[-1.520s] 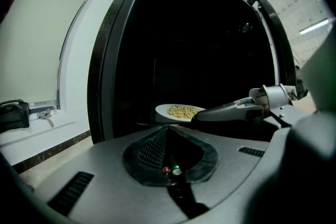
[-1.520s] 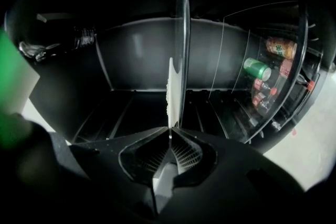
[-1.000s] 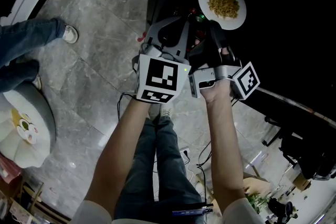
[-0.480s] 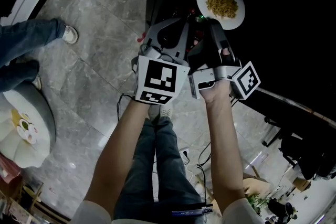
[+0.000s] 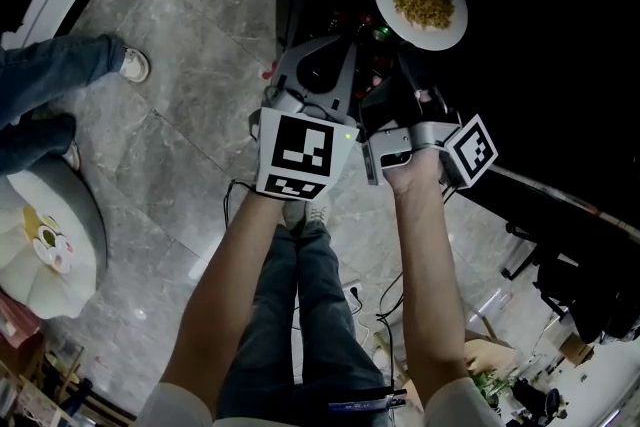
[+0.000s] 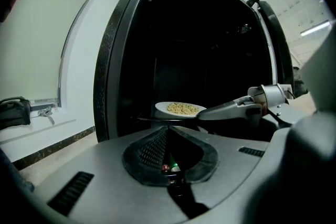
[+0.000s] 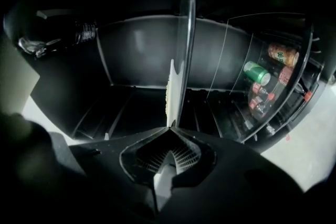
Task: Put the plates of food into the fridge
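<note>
A white plate of yellow grain-like food (image 5: pixel 420 0) hangs inside the dark open fridge (image 5: pixel 540 45). My right gripper (image 5: pixel 402 47) is shut on the plate's near rim. In the right gripper view the plate (image 7: pixel 175 86) stands edge-on between the jaws of the right gripper (image 7: pixel 170 129), with the fridge shelves (image 7: pixel 131 107) behind it. My left gripper (image 5: pixel 347 40) sits just left of the right one, shut and holding nothing. The left gripper view looks past the left gripper (image 6: pixel 168 128) at the plate (image 6: pixel 180 108), level over a shelf, and the right gripper (image 6: pixel 202 112) holding it.
The fridge door bins (image 7: pixel 268 81) on the right hold cans and bottles. The fridge's left wall edge (image 6: pixel 107 60) frames the opening. A person's jeans and shoe (image 5: pixel 70 65) and a round pouf (image 5: pixel 45 245) are on the marble floor at the left.
The plate and the right gripper have crept slightly further into the fridge. The left gripper has barely moved.
</note>
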The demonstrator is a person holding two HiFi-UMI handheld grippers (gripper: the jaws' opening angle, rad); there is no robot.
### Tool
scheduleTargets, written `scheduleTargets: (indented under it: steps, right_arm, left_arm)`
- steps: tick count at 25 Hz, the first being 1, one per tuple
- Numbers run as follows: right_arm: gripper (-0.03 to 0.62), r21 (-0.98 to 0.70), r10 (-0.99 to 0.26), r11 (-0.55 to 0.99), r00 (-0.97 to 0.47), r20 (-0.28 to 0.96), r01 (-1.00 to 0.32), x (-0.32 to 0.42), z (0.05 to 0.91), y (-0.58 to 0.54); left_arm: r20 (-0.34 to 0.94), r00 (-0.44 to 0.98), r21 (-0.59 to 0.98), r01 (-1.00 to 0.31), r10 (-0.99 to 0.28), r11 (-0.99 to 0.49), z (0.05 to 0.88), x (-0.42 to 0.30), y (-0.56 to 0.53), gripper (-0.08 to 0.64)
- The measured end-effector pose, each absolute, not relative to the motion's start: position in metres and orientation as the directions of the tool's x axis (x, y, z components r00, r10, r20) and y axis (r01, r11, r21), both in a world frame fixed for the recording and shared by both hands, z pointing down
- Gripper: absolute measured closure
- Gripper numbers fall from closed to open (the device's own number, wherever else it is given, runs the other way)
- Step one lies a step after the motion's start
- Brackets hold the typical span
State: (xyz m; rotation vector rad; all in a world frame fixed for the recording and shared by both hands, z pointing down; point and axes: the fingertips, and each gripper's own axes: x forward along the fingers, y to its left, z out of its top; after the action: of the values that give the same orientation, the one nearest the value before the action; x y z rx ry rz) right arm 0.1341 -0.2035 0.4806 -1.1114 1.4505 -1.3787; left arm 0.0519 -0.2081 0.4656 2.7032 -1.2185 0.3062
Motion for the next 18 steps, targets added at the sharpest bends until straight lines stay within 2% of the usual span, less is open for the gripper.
scheduleTargets:
  steps: [10, 18]
  right_arm:
    - [0.583, -0.997, -0.96, 0.027, -0.281, -0.004, -0.076, 0.133, 0.477, -0.206]
    - [0.582, -0.979, -0.914, 0.127, -0.401, -0.054, -0.158, 0.104, 0.458, -0.191]
  left_arm:
    - [0.265, 0.627, 0.056, -0.769, -0.733, -0.637, 0.471, 0.05, -0.21, 0.554]
    - [0.233, 0.632, 0.055, -0.767, -0.739, -0.639, 0.46, 0.043, -0.203, 0.554]
